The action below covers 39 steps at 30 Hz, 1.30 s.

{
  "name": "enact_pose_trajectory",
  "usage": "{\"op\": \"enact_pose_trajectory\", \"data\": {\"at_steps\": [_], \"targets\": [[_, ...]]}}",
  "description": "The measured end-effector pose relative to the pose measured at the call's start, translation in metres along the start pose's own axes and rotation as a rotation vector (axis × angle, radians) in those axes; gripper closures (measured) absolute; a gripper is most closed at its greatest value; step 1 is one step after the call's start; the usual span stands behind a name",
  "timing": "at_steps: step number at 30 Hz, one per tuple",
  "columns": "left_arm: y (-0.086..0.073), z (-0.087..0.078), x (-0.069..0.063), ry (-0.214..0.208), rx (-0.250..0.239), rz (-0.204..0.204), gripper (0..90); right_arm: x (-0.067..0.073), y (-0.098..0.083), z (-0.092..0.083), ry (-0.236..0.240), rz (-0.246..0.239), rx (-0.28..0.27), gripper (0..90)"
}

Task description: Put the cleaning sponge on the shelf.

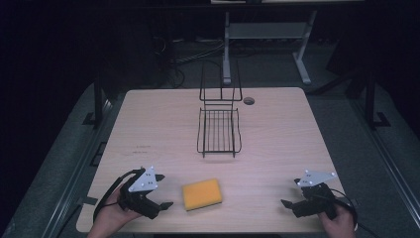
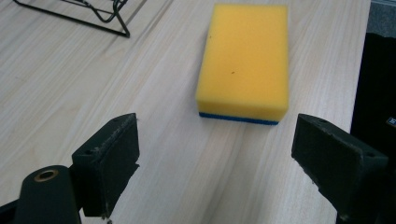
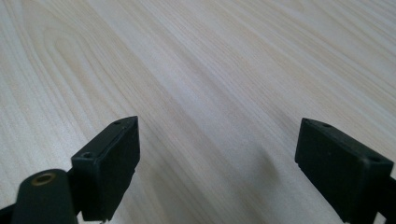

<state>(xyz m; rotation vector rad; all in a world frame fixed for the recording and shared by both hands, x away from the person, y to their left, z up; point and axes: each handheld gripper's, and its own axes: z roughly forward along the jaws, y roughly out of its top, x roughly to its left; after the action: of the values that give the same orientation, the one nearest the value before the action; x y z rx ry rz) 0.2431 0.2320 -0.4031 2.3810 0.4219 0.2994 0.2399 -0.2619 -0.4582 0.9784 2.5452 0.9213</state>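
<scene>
Yellow sponge (image 1: pixel 202 194) with blue underside lies flat near the tabletop's (image 1: pixel 277 129) near edge, just left of centre. Left gripper (image 1: pixel 166 205), jaws spread, sits just beside it, apart. Right gripper (image 1: pixel 286 203), jaws spread, near the near-right corner. Wire rack (image 1: pixel 219 130) at mid-table.

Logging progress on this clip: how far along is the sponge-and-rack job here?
Nothing looks done. The yellow sponge lies flat on the table, apart from the empty black wire rack. In hand: nothing; the left claw is open, facing the sponge, and the right claw is open. Presumably left: grasping and moving the sponge.
</scene>
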Motion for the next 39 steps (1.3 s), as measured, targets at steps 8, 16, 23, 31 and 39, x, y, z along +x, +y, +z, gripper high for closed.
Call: {"op": "enact_pose_trajectory", "data": {"at_steps": [8, 16, 23, 31, 39], "targets": [[0.012, 0.006, 0.000, -0.024, 0.021, 0.025, 14.5, 0.001, 0.000, 0.000, 0.003, 0.001, 0.005, 13.7], [0.019, 0.015, -0.003, -0.049, 0.041, 0.039, 14.5, 0.002, 0.001, 0.001, 0.008, 0.000, 0.007, 13.7], [0.025, 0.022, -0.005, -0.065, 0.055, 0.047, 14.5, 0.002, 0.001, 0.001, 0.009, -0.005, 0.004, 13.7], [0.032, 0.031, -0.007, -0.079, 0.066, 0.059, 14.5, 0.002, 0.001, 0.001, 0.010, -0.007, 0.002, 13.7], [0.038, 0.040, -0.007, -0.093, 0.089, 0.066, 14.5, 0.003, 0.002, 0.001, 0.012, -0.013, 0.004, 13.7]]}}
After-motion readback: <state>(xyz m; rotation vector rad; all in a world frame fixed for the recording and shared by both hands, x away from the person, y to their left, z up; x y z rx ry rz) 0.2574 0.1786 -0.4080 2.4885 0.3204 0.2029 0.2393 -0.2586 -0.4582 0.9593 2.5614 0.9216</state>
